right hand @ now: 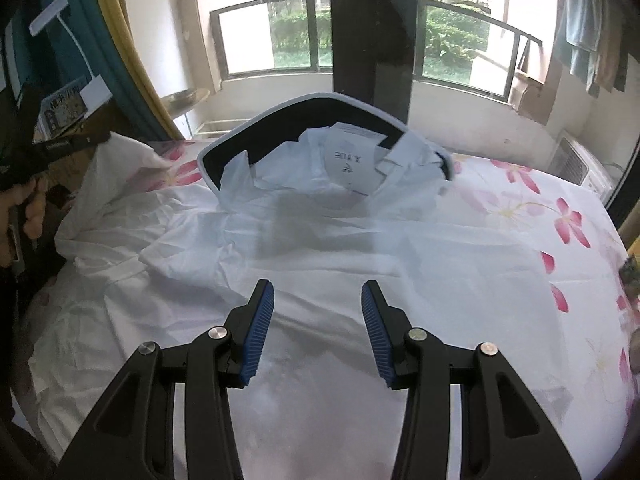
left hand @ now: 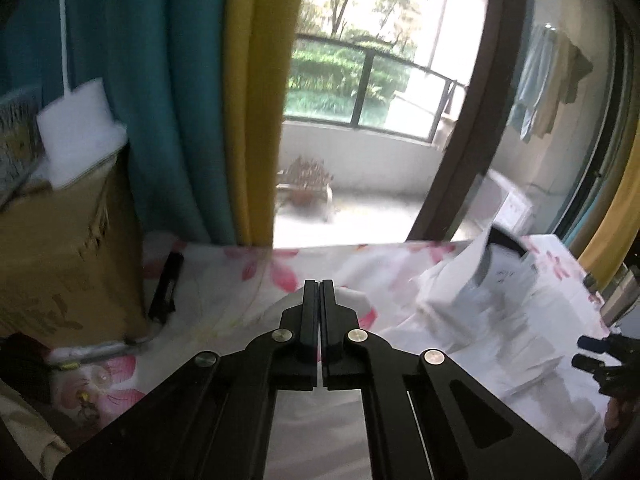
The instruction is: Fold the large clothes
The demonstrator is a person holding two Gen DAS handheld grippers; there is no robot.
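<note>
A large white shirt (right hand: 320, 236) lies spread on a bed with a floral sheet (right hand: 532, 200). Its dark-lined collar (right hand: 236, 142) stands up at the far end, with a label inside. My right gripper (right hand: 318, 292) hovers open over the shirt's body, and nothing sits between its blue pads (right hand: 260, 332). At the left, my left gripper (right hand: 86, 142) is shut on the shirt's left edge (right hand: 120, 156) and holds it raised off the bed. In the left wrist view the left gripper (left hand: 319, 282) has its fingers pressed together, with white cloth (left hand: 316, 420) hanging beneath. The shirt's collar end (left hand: 480, 292) lies to the right.
A cardboard box (left hand: 60, 260) with a white foam block (left hand: 80, 132) on it stands at the bed's left. Teal and yellow curtains (left hand: 192, 100) hang behind. A black object (left hand: 166, 288) lies on the sheet by the box. A hand (right hand: 28, 208) grips the left tool. Balcony windows lie beyond the bed.
</note>
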